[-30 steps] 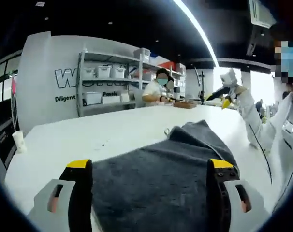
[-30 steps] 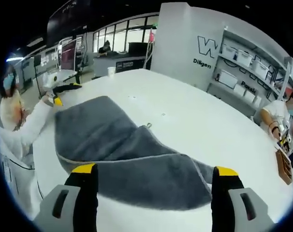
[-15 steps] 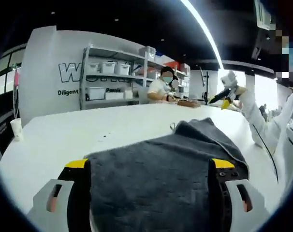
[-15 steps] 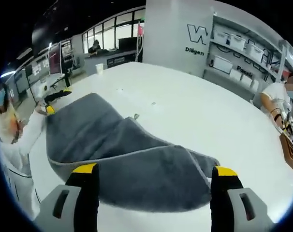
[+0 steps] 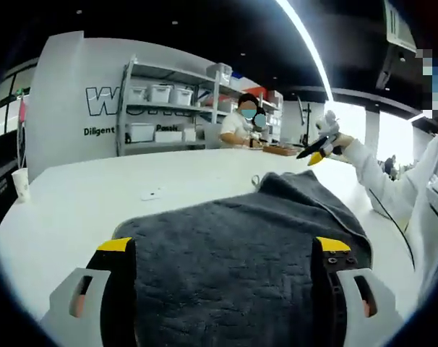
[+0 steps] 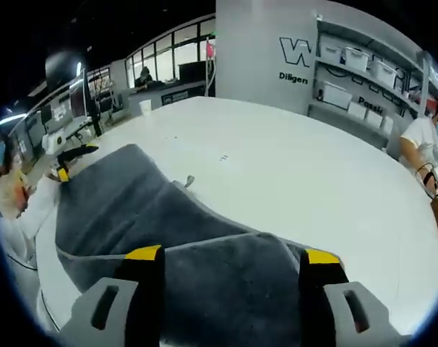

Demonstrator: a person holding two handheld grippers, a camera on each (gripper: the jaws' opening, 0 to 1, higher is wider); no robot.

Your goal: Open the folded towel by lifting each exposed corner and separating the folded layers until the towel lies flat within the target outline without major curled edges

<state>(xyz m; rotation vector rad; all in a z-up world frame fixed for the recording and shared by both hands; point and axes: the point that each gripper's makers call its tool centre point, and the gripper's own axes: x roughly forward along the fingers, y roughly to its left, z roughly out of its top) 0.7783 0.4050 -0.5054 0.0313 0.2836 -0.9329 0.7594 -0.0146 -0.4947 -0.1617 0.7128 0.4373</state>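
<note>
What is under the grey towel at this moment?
The grey towel lies on the white table, bare around it. One folded layer overlaps another, with a small loop tag at the fold. Any target outline beneath is covered, so it cannot be seen.

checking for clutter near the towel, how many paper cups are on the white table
1. A paper cup stands near the white table's far edge, well apart from the grey towel. The towel could hide others.

Near edge of grey towel runs off the bottom of the left gripper view, between the jaws — corners there not visible. In the right gripper view the towel's near edge is likewise cut off — whether either gripper grips cloth can't be told.
</note>
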